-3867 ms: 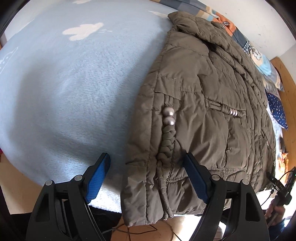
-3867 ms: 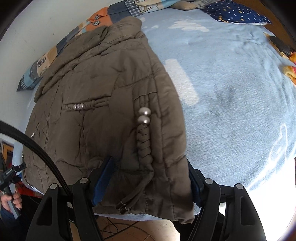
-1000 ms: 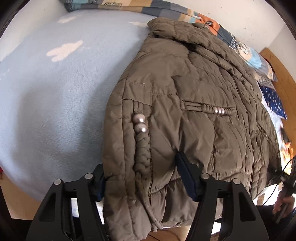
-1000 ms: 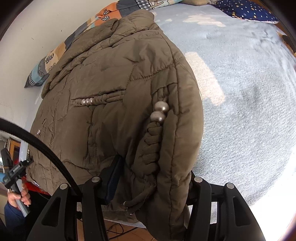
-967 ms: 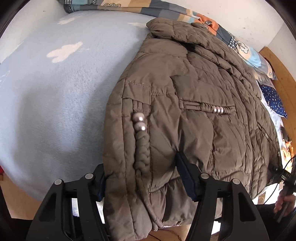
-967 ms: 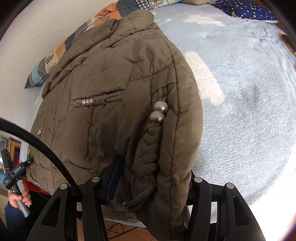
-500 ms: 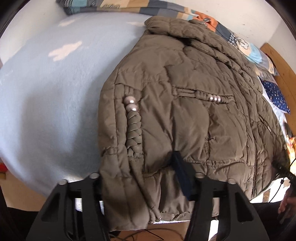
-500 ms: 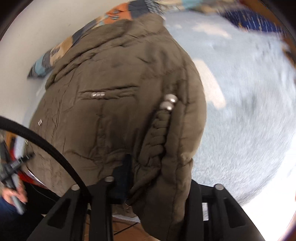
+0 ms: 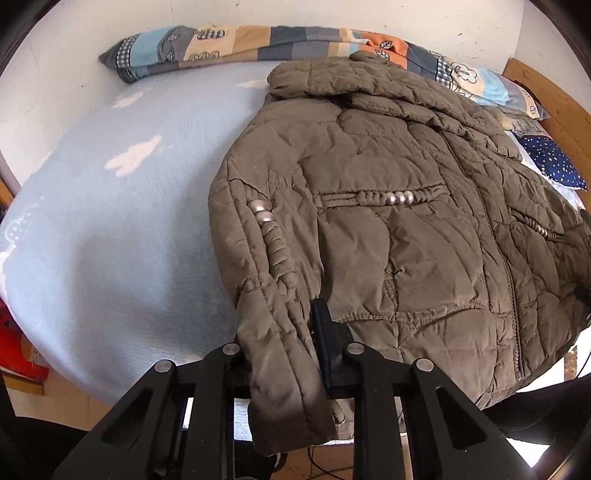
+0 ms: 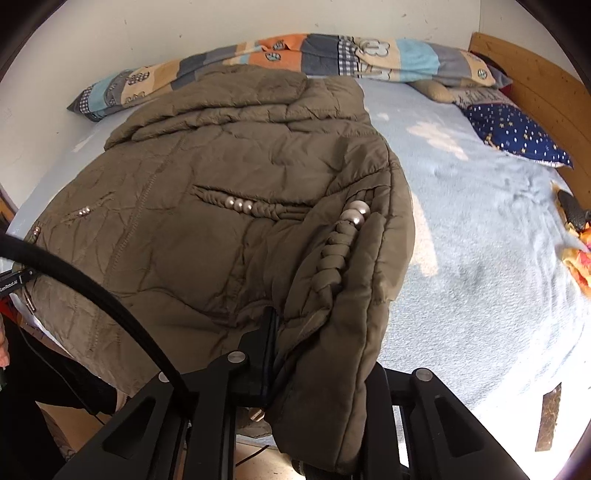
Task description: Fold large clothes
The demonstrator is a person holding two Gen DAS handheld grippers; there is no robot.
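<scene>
Grippers both clamped: left gripper pinches one jacket cuff, right gripper the other, above blue blanket.

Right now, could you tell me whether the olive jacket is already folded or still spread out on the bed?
Mostly spread: the jacket lies front-up across the bed, with only its sleeve cuffs lifted, pinched by the left gripper and right gripper.

A bed covered by a pale blue fleece blanket with white cloud shapes stood against a scuffed white wall. A striped patchwork pillow lay along the wall, a navy starred cushion near the wooden headboard. Bright daylight washed the bed's near edge.
</scene>
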